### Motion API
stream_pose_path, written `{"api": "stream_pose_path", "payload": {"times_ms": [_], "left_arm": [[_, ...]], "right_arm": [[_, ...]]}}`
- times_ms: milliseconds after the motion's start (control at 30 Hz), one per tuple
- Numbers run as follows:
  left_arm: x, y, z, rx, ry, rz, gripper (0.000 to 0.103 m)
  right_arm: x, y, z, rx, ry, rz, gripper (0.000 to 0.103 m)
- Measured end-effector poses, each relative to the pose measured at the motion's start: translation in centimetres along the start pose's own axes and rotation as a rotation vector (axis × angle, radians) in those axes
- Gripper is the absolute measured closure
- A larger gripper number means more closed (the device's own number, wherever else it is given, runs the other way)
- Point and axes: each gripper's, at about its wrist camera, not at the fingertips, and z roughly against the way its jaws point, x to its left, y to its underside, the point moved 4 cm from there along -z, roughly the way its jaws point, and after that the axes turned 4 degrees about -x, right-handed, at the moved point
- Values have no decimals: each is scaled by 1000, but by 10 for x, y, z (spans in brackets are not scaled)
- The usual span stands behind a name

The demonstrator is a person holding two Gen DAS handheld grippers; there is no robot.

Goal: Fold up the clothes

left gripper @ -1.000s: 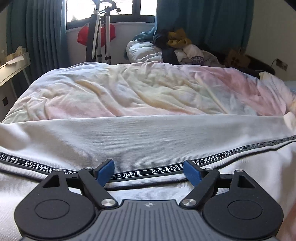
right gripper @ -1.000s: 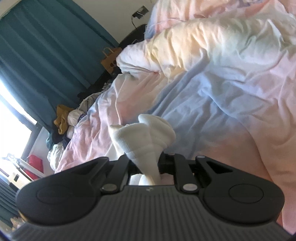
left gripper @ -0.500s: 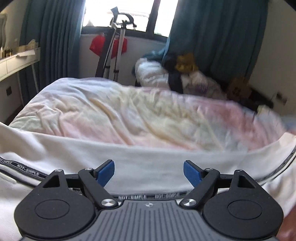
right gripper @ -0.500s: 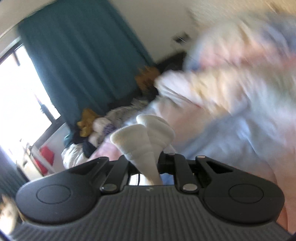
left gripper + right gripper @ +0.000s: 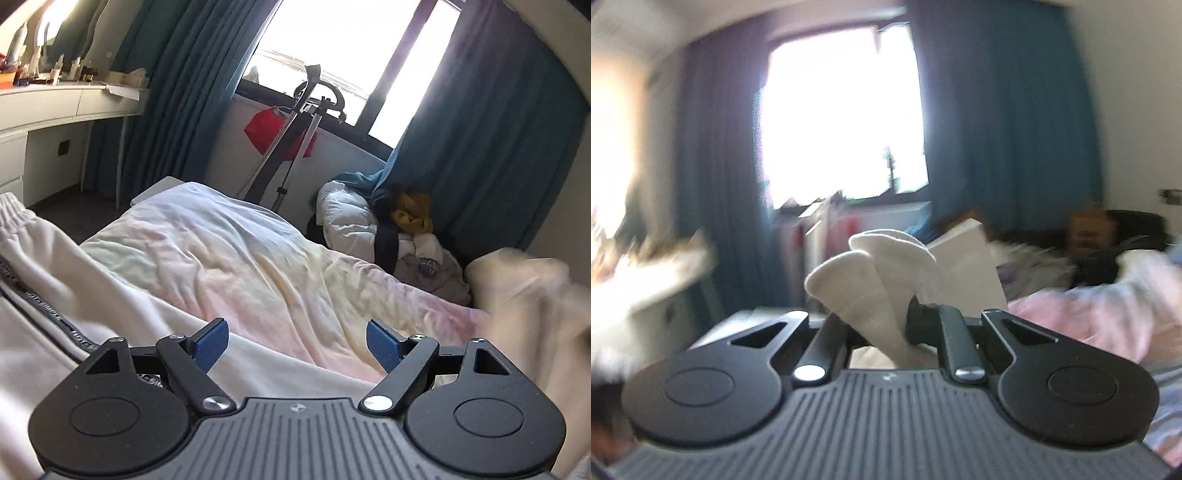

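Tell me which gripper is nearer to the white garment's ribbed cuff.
Right. The right gripper is shut on the ribbed cuff, which bunches out between its fingers. The left gripper is open and empty, over the garment's striped part, apart from that cuff.

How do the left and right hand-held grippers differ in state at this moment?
The left hand-held gripper is open and holds nothing; the right hand-held gripper is shut on white ribbed cloth. The left view is mostly sharp, showing white trousers on the bed; the right view is motion-blurred. Both face the window.
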Motion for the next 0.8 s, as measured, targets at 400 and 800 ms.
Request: {"api": "stream_pose_path", "payload": {"times_ms": [400,800], "left_arm": [[8,30,-13,280,236,181,19],[0,82,-30,528,416,429,19]], "right_arm": [[66,129,-9,334,-241,211,90],[48,116,16,237,-302,150,90]]}}
